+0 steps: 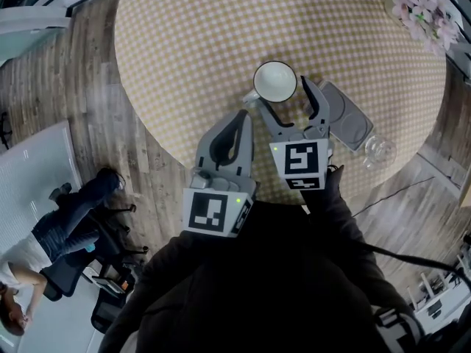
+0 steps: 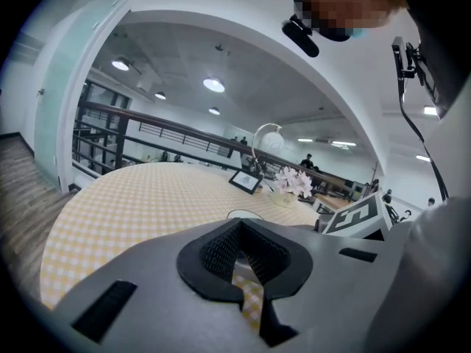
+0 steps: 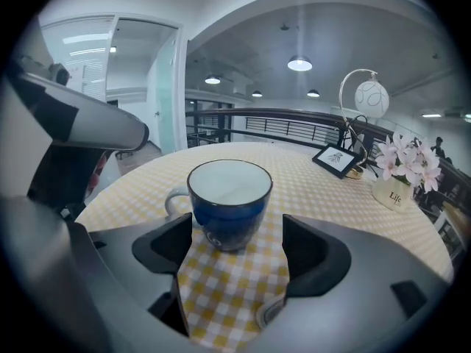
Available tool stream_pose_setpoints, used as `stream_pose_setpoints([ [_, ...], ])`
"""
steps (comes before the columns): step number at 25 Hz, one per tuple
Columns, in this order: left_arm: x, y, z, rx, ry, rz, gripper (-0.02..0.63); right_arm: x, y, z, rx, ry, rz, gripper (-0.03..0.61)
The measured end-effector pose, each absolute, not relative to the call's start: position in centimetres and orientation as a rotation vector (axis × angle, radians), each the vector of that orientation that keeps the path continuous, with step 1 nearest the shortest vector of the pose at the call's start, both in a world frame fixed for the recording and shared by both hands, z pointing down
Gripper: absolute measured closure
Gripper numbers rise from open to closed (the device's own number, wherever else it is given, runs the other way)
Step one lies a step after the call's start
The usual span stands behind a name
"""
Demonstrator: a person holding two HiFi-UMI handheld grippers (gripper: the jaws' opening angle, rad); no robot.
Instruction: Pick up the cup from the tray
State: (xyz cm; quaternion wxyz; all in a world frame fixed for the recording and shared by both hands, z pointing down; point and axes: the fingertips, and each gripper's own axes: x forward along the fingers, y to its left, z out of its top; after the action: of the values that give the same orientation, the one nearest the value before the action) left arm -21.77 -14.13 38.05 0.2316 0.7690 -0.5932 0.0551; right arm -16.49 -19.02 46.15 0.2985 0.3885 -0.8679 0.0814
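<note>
While wide open, right claw astride blue cup.

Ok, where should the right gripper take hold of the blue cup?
Take the cup by its round body, straight in from the near side: it stands upright, centred ahead of the right gripper, whose open jaws look wide enough. Its handle juts left, so probably set that jaw on the wall in front of it.

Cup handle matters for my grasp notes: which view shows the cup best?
The right gripper view: the cup sits centred just beyond the open right claw, blue outside, white inside, handle on its left. The head view gives only its rim from above; the left gripper view shows a sliver of rim.
</note>
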Motion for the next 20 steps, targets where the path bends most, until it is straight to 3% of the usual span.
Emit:
stream_pose_setpoints([
  [12,-13.4,-11.6,34.0,2.316,-1.527,0.154,0.609,-7.7,-15.2,40.3,1.267,-2.374,0.278,0.253],
  [13,-12.6,-11.4,33.4,2.343,-1.524,0.148,0.609,-6.8,-14.7,39.3,1.303,-2.391,0.275,0.307],
  [15,-11.0,-11.0,31.9,2.401,-1.521,0.135,0.609,-4.9,-13.8,37.4,1.381,-2.43,0.29,0.541],
  [20,-7.5,-8.9,29.0,2.501,-1.508,0.099,0.609,-0.8,-11.2,33.7,1.53,-2.478,0.29,0.565],
])
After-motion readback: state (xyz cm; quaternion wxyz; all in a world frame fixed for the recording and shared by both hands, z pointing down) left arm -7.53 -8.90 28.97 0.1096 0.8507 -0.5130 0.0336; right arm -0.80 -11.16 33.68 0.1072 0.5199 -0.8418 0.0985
